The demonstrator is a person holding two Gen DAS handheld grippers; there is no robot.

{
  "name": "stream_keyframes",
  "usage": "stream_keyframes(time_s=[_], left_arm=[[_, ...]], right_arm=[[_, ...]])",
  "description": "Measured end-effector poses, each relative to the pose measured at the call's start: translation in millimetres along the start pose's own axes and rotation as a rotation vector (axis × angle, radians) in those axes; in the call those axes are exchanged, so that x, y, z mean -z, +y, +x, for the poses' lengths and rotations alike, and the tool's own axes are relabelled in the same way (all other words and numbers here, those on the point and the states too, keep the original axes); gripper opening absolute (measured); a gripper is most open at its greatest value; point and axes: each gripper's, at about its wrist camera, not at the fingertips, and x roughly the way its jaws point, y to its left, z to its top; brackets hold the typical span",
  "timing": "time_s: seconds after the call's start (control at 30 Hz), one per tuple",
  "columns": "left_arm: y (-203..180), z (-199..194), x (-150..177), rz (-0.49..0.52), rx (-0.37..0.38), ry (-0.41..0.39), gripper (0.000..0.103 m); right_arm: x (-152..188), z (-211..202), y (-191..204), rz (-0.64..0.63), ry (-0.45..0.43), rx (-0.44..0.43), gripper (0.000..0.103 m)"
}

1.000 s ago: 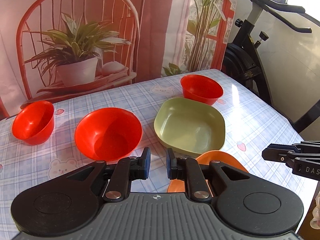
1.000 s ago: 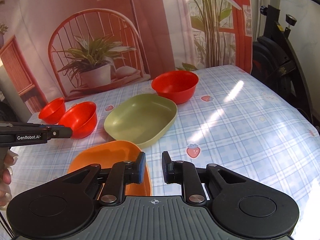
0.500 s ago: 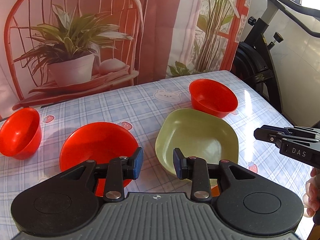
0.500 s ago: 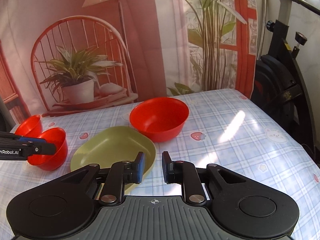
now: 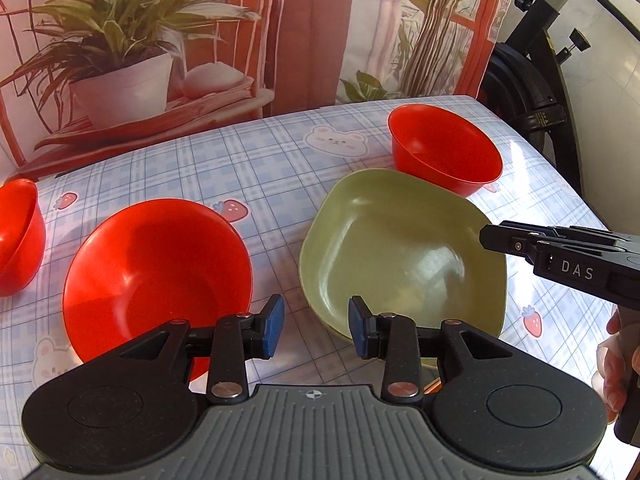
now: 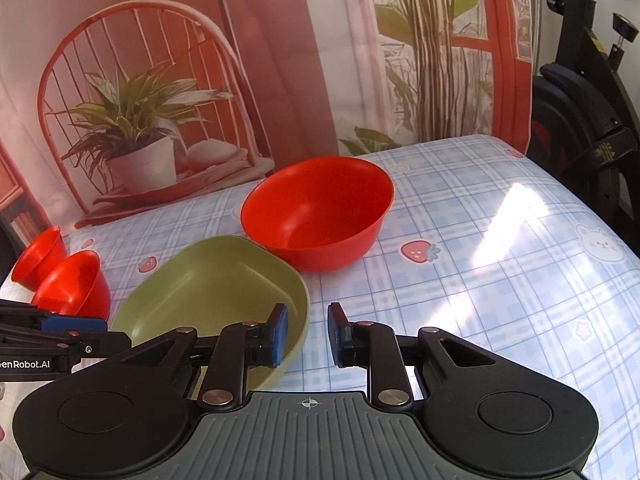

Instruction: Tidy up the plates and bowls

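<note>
My left gripper (image 5: 316,330) hovers low over the table with its jaws opening and nothing between them. It sits between a large red bowl (image 5: 156,276) on its left and a green square plate (image 5: 400,256) on its right. A second red bowl (image 5: 444,148) stands behind the plate and a third (image 5: 16,236) at the far left. My right gripper (image 6: 307,334) is opening too, empty, at the green plate's (image 6: 212,280) right rim, with its left finger over that rim and no pad pressing on it. The red bowl (image 6: 320,208) stands just beyond.
Two smaller red bowls (image 6: 40,256) (image 6: 76,284) stand at the left of the checked tablecloth (image 6: 500,280). A printed backdrop (image 6: 160,80) hangs behind the table and an exercise bike (image 6: 592,120) stands to the right. A hand (image 5: 616,360) holds the right gripper (image 5: 520,240).
Both grippers have moved forward and down over the table, so the bowls and green plate look larger. The orange plate has dropped out of view. The left jaws have widened clearly, the right slightly.
</note>
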Motion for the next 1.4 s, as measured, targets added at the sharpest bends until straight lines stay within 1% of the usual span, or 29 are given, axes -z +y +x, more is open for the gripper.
stream_keyframes(time_s=[0.1, 0.13, 0.17, 0.2, 0.23, 0.3, 0.6, 0.8, 1.1, 1.27, 1.4], left_arm=[[-0.6, 6.6, -0.2, -0.020, 0.005, 0.011, 0.036], [-0.9, 6.9, 0.7, -0.020, 0.011, 0.007, 0.036], [-1.2, 6.4, 1.5, -0.018, 0.013, 0.001, 0.032], [-1.8, 6.1, 2.3, -0.015, 0.015, -0.004, 0.021], [-2.2, 5.2, 2.5, -0.014, 0.017, -0.011, 0.020], [-2.5, 3.9, 1.5, -0.014, 0.012, -0.016, 0.019], [-4.6, -22.4, -7.1, 0.001, 0.014, -0.066, 0.018], [-6.9, -44.9, -5.5, 0.007, 0.012, -0.097, 0.018], [-4.6, -85.2, 2.0, 0.007, 0.013, -0.178, 0.018], [-1.7, -109.2, 8.1, -0.007, 0.031, -0.218, 0.018], [0.5, -118.4, 18.3, 0.000, 0.031, -0.217, 0.018]], right_arm=[[1.1, 2.7, 0.9, 0.005, 0.009, 0.006, 0.018], [1.5, 2.7, 1.4, 0.005, 0.008, 0.007, 0.013], [1.8, 2.3, 1.6, 0.005, 0.007, 0.007, 0.010], [1.8, 2.2, 1.7, 0.007, 0.006, 0.006, 0.010], [1.3, 1.9, 1.5, 0.008, 0.005, 0.002, 0.007], [0.1, -0.4, 2.4, 0.011, -0.001, 0.007, 0.006], [-13.1, -22.5, 3.3, 0.058, -0.024, -0.009, 0.006], [-16.3, -46.6, 12.5, 0.054, -0.049, -0.017, 0.006], [-12.5, -88.7, 28.4, 0.055, -0.109, -0.048, 0.006], [-6.0, -113.4, 35.2, 0.063, -0.133, -0.067, 0.006], [8.0, -129.2, 39.8, 0.073, -0.128, -0.083, 0.006]])
